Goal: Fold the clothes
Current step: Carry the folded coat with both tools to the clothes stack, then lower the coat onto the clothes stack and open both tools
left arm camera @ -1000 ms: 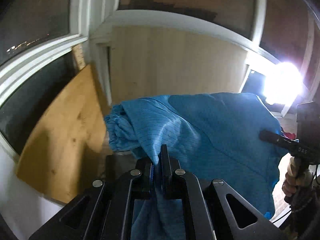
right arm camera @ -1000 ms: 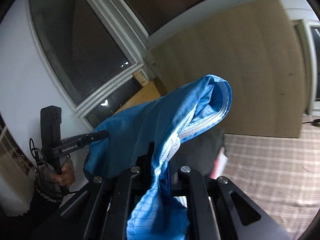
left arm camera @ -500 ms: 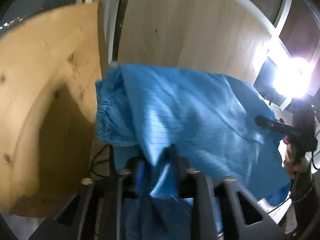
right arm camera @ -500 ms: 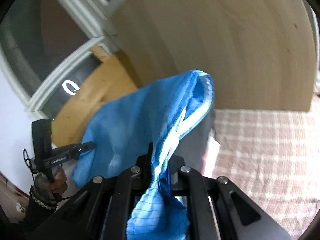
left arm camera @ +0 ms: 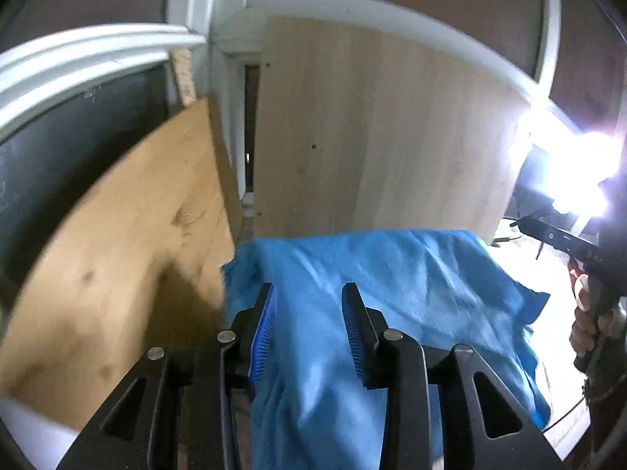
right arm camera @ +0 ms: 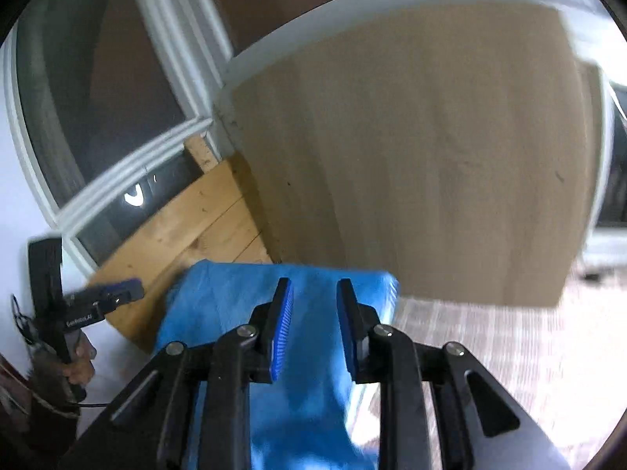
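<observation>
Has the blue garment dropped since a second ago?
Yes. In the right wrist view the blue garment now lies low, below the pale board's bottom edge, where earlier it hung bunched up against it.

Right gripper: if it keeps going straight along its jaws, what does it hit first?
Most likely the blue garment, which lies between and just beyond the opening jaws of the right gripper, pads off the cloth. Past its far edge stands the pale wooden board; depth there is unclear.
</observation>
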Demonstrator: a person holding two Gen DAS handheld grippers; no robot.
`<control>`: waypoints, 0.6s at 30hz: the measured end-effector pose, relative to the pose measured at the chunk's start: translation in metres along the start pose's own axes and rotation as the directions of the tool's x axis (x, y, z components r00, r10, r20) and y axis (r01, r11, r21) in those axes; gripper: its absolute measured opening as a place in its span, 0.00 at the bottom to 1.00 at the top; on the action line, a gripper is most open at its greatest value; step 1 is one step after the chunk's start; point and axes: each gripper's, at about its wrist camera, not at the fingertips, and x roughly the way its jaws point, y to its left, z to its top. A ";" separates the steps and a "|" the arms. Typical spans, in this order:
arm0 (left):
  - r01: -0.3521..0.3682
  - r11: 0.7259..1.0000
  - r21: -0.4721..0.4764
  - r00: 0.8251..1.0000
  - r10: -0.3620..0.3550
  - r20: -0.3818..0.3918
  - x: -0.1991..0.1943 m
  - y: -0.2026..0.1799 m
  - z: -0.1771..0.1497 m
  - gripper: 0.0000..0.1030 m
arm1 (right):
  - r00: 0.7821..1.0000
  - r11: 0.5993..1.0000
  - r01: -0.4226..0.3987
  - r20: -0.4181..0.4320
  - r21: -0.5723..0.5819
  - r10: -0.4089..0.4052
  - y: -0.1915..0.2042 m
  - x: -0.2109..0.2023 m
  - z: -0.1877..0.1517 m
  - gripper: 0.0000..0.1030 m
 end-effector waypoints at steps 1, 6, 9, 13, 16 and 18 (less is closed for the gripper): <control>0.016 1.000 -0.006 1.000 -0.016 -0.013 0.016 -0.001 0.003 0.32 | 1.000 0.999 0.019 -0.015 -0.025 -0.020 0.005 0.016 0.004 0.29; 0.026 0.999 -0.020 0.994 -0.028 -0.105 0.081 0.014 -0.010 0.34 | 0.981 0.986 0.104 -0.153 -0.127 -0.123 0.007 0.094 -0.010 0.31; 0.047 0.996 -0.070 0.989 -0.056 -0.134 0.094 0.031 -0.019 0.35 | 0.970 0.985 0.106 -0.202 -0.134 -0.132 0.001 0.107 -0.019 0.31; 0.045 0.997 -0.055 0.994 -0.051 -0.097 0.059 0.028 -0.014 0.32 | 0.976 0.987 0.098 -0.184 -0.131 -0.121 0.003 0.083 -0.012 0.31; 0.091 0.996 -0.008 0.994 -0.092 -0.051 0.013 0.015 -0.031 0.37 | 0.992 0.991 0.006 -0.127 -0.136 -0.024 0.020 0.029 -0.015 0.32; 0.087 0.996 0.000 0.995 -0.087 -0.047 -0.006 0.006 -0.053 0.38 | 0.995 0.983 -0.005 -0.100 -0.182 -0.013 0.033 -0.003 -0.032 0.41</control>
